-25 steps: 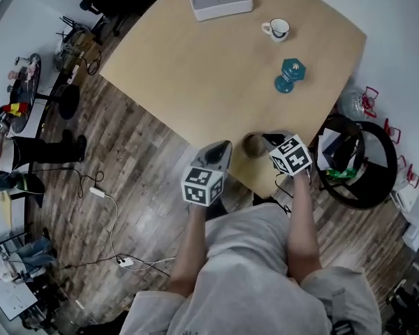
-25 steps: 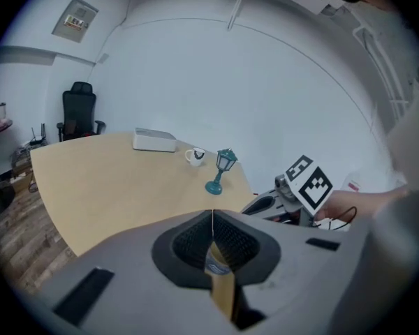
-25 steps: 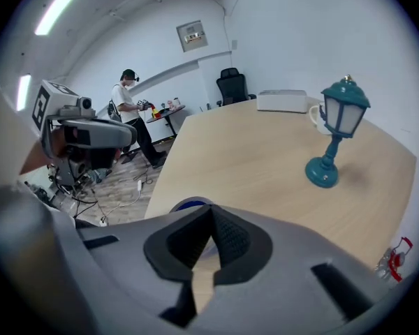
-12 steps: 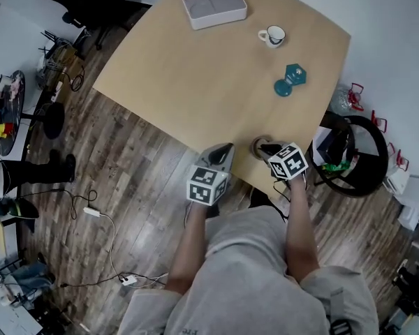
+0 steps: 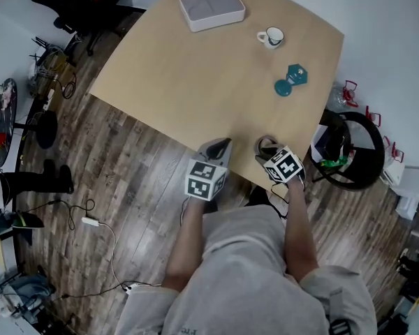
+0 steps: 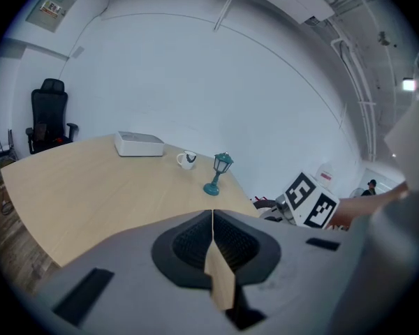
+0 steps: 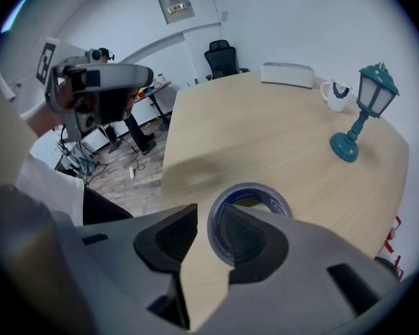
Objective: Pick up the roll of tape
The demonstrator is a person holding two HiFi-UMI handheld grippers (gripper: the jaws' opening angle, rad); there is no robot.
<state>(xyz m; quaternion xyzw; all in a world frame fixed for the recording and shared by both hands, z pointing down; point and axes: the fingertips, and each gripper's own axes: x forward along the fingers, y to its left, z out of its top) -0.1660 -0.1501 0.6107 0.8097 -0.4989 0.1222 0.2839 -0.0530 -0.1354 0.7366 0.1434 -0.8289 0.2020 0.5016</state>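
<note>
The roll of tape [image 7: 250,188] lies flat on the tabletop [image 7: 265,124], close to its near edge and right under the right hand-held gripper [image 7: 209,218]. That gripper's jaws stand apart and straddle the roll's near wall: one pad reaches into the core and the other sits outside, not yet pinching. The left hand-held gripper [image 6: 213,218] is closed on nothing, near the same edge. A teal lantern ornament [image 7: 363,110], a mug [image 7: 335,93] and a flat white box [image 7: 288,74] stand well apart.

The risk is the grip. Pinched by one thin wall, the roll may pivot or slip on lifting, and a nudge before closing could slide it towards the edge.
</note>
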